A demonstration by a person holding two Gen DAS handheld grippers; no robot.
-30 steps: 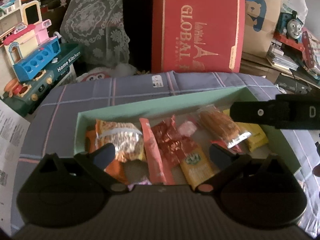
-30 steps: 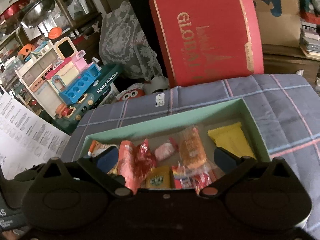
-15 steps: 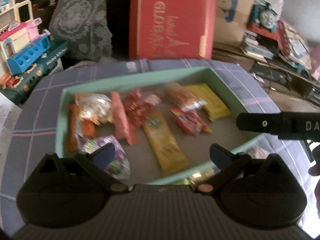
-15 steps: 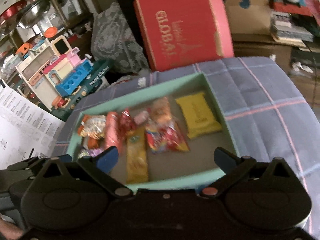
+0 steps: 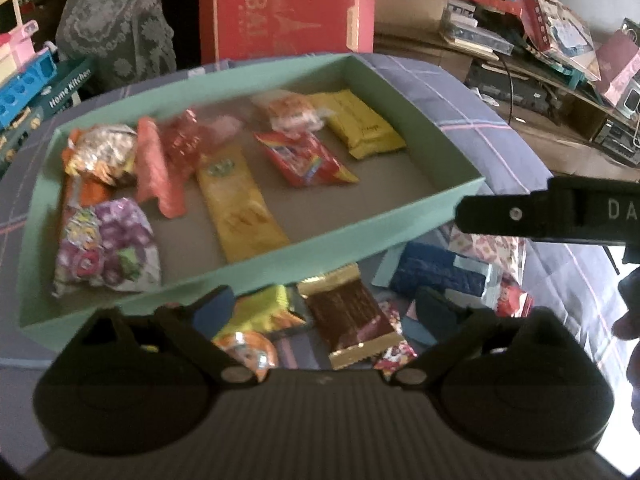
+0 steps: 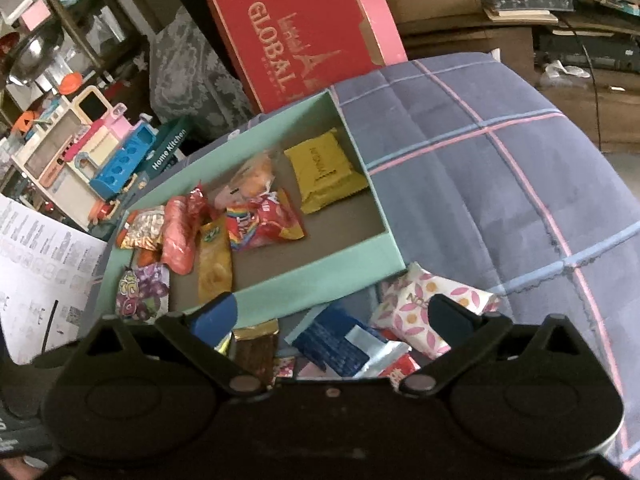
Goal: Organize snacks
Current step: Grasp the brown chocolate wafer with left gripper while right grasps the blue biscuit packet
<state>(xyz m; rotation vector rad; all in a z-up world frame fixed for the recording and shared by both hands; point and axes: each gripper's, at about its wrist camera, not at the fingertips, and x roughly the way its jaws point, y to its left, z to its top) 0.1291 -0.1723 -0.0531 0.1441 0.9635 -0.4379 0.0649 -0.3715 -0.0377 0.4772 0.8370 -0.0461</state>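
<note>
Left wrist view: the left gripper is spread wide, nothing pinched, jaws just been closing a bit over the brown snack bar lying between its fingers, outside the teal box. Right gripper hangs open too. Next, probably, the bar gets clamped.

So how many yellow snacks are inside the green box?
2. A long yellow bar lies in the middle of the green box, reaching its near wall. A squarer yellow packet lies at the box's right end. Smaller ones may hide under the pile at the left.
</note>
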